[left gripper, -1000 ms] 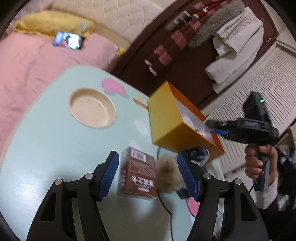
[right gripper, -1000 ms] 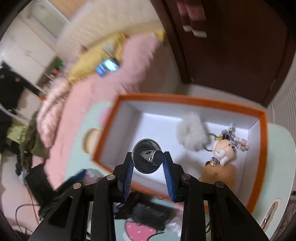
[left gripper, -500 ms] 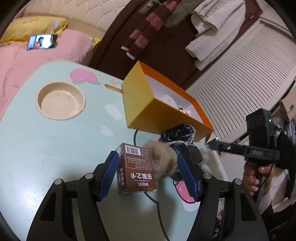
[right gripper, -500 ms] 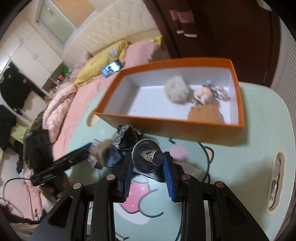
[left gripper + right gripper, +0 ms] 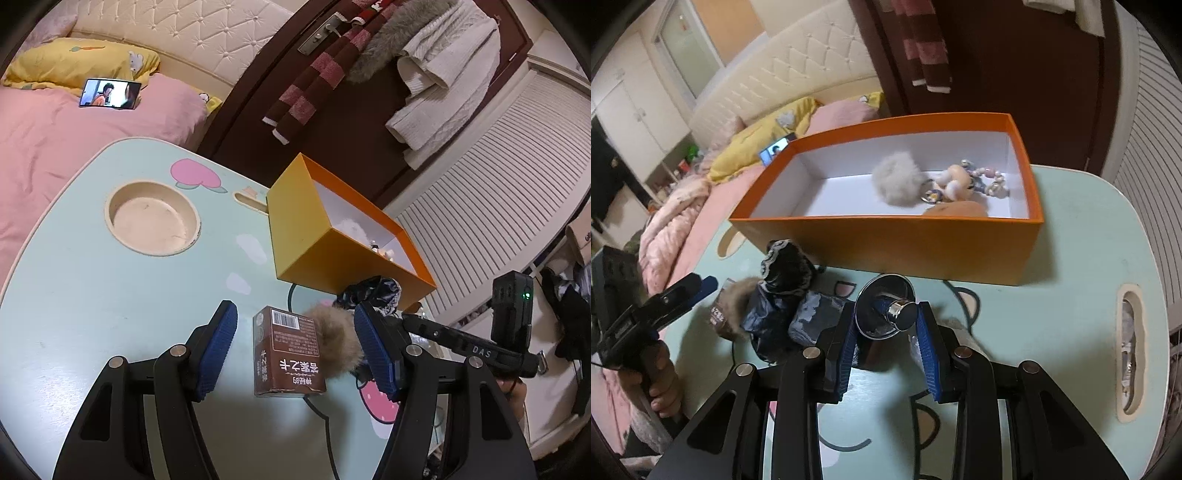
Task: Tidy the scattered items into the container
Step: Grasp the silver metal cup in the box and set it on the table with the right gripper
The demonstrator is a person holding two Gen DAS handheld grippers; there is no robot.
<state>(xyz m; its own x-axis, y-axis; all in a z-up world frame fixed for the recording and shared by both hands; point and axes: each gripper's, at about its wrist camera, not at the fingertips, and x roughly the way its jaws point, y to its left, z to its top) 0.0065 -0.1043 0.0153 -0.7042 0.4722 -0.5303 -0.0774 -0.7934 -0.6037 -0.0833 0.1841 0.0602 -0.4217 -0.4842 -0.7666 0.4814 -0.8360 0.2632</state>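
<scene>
right now the right gripper (image 5: pixel 886 334) is clamped on a small shiny metal funnel-shaped piece (image 5: pixel 886 312), its blue pads pressing on either side, and it hangs low over the table (image 5: pixel 1082 258) just in front of the orange box (image 5: pixel 905 240). beside it, toward the table's left edge, lie a dark blue crumpled bundle (image 5: pixel 775 321) and a black frilly scrunchie (image 5: pixel 786 269), touching each other.

the left gripper (image 5: pixel 295 350) has its jaws apart, with a brown carton (image 5: pixel 286 354) and a tan fur pompom (image 5: pixel 336 343) lying on the table between them; the pompom touches the carton's side and sits close against the right-hand pad, while the left-hand pad stands clear of the carton.

the orange box rests near the far edge of the table, open at the top, holding a grey fluffy ball (image 5: pixel 897 179), a small beaded doll charm (image 5: pixel 960 182) and a brown rounded thing (image 5: pixel 956 210) against its near wall.

a round recess (image 5: pixel 153 218) is set in the table toward its far left corner. beyond the table is a bed with a pink blanket (image 5: pixel 92 129) and a lit phone (image 5: pixel 110 93) on it.
</scene>
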